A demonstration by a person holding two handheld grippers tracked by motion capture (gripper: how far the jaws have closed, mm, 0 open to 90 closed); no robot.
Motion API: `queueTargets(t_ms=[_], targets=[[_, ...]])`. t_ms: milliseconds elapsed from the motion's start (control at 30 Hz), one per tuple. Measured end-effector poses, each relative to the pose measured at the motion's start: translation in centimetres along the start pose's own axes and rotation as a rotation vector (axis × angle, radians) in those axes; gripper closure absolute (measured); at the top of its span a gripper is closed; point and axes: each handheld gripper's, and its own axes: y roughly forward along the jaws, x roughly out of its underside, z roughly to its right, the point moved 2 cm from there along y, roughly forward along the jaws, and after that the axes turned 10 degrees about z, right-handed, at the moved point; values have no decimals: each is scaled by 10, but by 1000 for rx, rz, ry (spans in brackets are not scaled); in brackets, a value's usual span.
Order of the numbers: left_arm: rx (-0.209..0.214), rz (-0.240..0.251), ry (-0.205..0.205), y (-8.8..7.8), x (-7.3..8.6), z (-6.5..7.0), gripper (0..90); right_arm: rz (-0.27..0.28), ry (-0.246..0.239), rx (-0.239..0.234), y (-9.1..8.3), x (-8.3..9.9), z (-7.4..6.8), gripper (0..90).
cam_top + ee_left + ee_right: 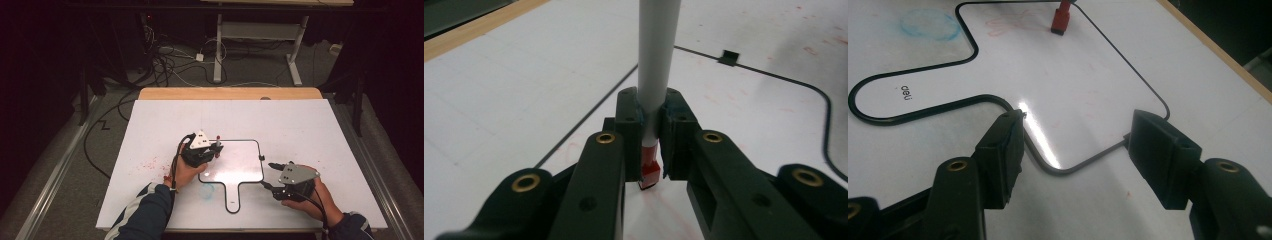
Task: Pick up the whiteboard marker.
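A small whiteboard point(245, 165) with a thin black rim and a handle toward me lies on the white table top. My left gripper point(216, 149) is over its upper left corner, shut on a grey marker point(658, 50) whose red end point(650, 172) pokes out below the pads. The same red end point(1062, 17) rests near the board's far side in the right gripper view. My right gripper point(267, 174) is open at the board's lower right corner, and its jaws point(1078, 125) straddle the rim point(1048, 167) there. I cannot tell whether they touch it. Faint red smears mark the board.
A blue scribble point(930, 25) sits on the table beside the handle, and red specks point(150, 164) lie left of the board. A small black clip point(261, 157) is on the board's right rim. A wooden edge point(230, 93) borders the table's far side, with cables point(165, 60) beyond.
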Motion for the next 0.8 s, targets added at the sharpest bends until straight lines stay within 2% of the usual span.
queueTargets(t_ms=[33, 67, 100, 167, 233, 267, 333, 367, 433, 467, 567, 600, 667, 700, 733, 800], targets=[[0, 0, 0, 0, 0, 0, 791, -2, -1, 2, 0, 0, 0, 400], [-54, -5, -15, -2, 1, -13, 791, -1, -1, 3, 0, 0, 0, 399], [-54, -5, -15, -2, 1, -13, 790, 2, 2, 5, 0, 0, 0, 398], [-87, 0, -40, -3, 3, -23, 791, 8, 2, 3, -1, 0, 1, 397], [-88, 7, -62, -2, 3, -26, 791, 17, 4, 10, -1, -1, 1, 392], [-85, 5, -56, -1, 3, -24, 791, 21, 6, 10, -2, -2, 2, 391], [-50, 8, -62, 2, 1, -17, 791, 28, 10, 15, -2, -2, 3, 383], [-8, 3, -37, 4, -1, -7, 791, 34, 12, 17, -3, -2, 3, 378], [30, 0, -21, 7, -3, 3, 791, 45, 20, 20, -4, -3, 4, 367], [30, 0, -21, 7, -3, 3, 790, 49, 24, 22, -5, -3, 5, 359], [40, -8, 16, 11, -5, 9, 790, 59, 37, 24, -6, -3, 6, 344], [15, -12, 29, 12, -6, 5, 790, 64, 44, 39, -6, -3, 7, 320], [8, -5, 38, 14, -7, -1, 790, 72, 56, 48, -6, -3, 8, 305], [-34, -22, 19, 14, -7, -11, 790, 78, 58, 52, -6, -3, 8, 294], [-57, -29, 26, 15, -7, -16, 791, 81, 64, 57, -6, -3, 9, 292], [-92, -32, 8, 16, -7, -27, 791, 90, 72, 73, -7, -4, 9, 268]])
